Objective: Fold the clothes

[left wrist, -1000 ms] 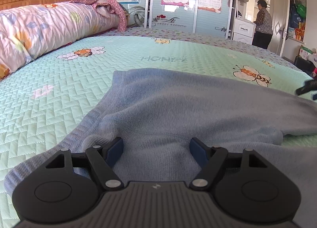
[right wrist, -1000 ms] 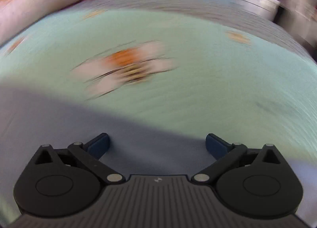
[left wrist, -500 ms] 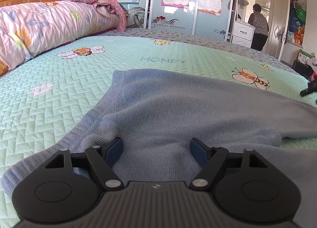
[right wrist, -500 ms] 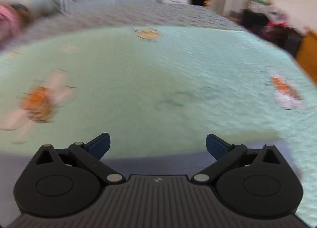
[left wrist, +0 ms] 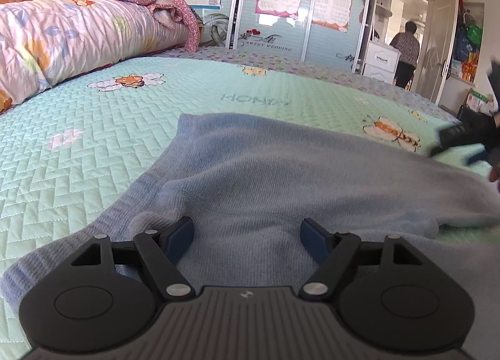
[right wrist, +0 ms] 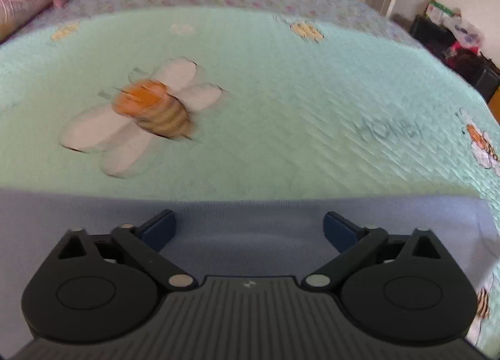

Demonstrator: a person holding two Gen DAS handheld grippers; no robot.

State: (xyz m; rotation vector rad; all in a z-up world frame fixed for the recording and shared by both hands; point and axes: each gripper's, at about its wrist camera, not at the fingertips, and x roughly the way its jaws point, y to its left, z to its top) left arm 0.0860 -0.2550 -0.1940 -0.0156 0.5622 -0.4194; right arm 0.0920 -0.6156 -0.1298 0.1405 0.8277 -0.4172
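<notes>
A blue-grey sweater [left wrist: 281,178] lies spread across the mint-green quilt [left wrist: 93,147] on the bed, its near part bunched and folded over itself. The left gripper [left wrist: 247,228] hangs low over that bunched part with its jaws wide apart, fabric under them but nothing pinched. From the left wrist camera the whole far side of the room shows: a rolled floral duvet [left wrist: 68,44] along the headboard, a pink garment [left wrist: 162,0] heaped on it, wardrobe doors [left wrist: 281,10] with posters, and a person [left wrist: 406,53] standing in the doorway. At the right edge of that view the right gripper [left wrist: 462,144] appears small and blurred over the sweater's far side. The right wrist camera shows what the left cannot: the sweater's straight edge [right wrist: 250,219] running across just ahead of the right gripper's fingers [right wrist: 159,228], which also stand wide open and empty, and beyond it a large bee [right wrist: 150,113] printed on the quilt, smeared by blur.
</notes>
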